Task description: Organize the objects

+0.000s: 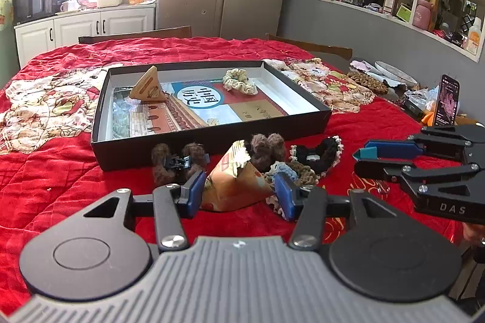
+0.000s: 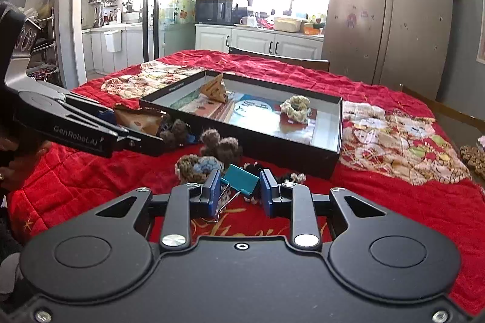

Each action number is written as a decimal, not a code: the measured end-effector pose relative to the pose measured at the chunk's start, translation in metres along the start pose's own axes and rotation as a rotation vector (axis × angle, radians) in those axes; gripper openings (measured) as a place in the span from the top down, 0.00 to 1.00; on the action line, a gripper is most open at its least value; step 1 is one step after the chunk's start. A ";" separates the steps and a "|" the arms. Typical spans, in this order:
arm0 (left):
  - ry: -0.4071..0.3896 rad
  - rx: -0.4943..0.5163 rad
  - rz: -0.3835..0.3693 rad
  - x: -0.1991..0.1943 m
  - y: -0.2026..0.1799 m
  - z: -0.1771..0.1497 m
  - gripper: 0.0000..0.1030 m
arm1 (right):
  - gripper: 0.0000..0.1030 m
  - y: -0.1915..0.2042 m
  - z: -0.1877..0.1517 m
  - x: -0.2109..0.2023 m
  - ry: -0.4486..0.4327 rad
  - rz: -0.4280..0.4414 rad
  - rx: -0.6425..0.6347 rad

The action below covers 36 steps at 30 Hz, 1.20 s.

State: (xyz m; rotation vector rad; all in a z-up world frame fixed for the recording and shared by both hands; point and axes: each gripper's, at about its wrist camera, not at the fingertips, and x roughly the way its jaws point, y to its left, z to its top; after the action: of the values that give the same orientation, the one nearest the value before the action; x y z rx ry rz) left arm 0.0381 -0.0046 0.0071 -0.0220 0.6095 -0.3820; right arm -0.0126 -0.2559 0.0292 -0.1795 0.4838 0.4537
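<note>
My left gripper (image 1: 241, 189) is shut on an orange triangular paper packet (image 1: 236, 180), with a blue pad against each side. Just past it lie a brown fuzzy hair claw (image 1: 178, 161), a second brown fuzzy one (image 1: 268, 150), a blue-brown scrunchie (image 1: 288, 171) and a black lace-edged scrunchie (image 1: 318, 151). The black box tray (image 1: 212, 138) behind holds a book, another triangular packet (image 1: 148, 89) and a cream scrunchie (image 1: 239, 80). My right gripper (image 2: 240, 188) is shut on a teal binder clip (image 2: 241, 179) just above the red cloth. The left gripper (image 2: 139, 129) with its packet (image 2: 136, 120) shows at the left of the right wrist view.
A red quilted cloth (image 1: 60, 171) covers the table. At the right edge stand a phone (image 1: 445, 101), a plate (image 1: 394, 71) and dark snacks (image 1: 366, 80). Wooden chair backs (image 1: 136, 33) rise behind the table. A person's hand (image 2: 18, 153) holds the left gripper.
</note>
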 end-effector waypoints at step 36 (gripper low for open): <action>-0.050 0.002 0.029 0.012 0.009 0.030 0.48 | 0.74 -0.008 0.040 0.031 -0.065 -0.017 -0.043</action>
State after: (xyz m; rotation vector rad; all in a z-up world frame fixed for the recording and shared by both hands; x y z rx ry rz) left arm 0.0677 -0.0030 0.0240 -0.0205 0.5598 -0.3532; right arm 0.0320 -0.2400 0.0495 -0.2099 0.4087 0.4523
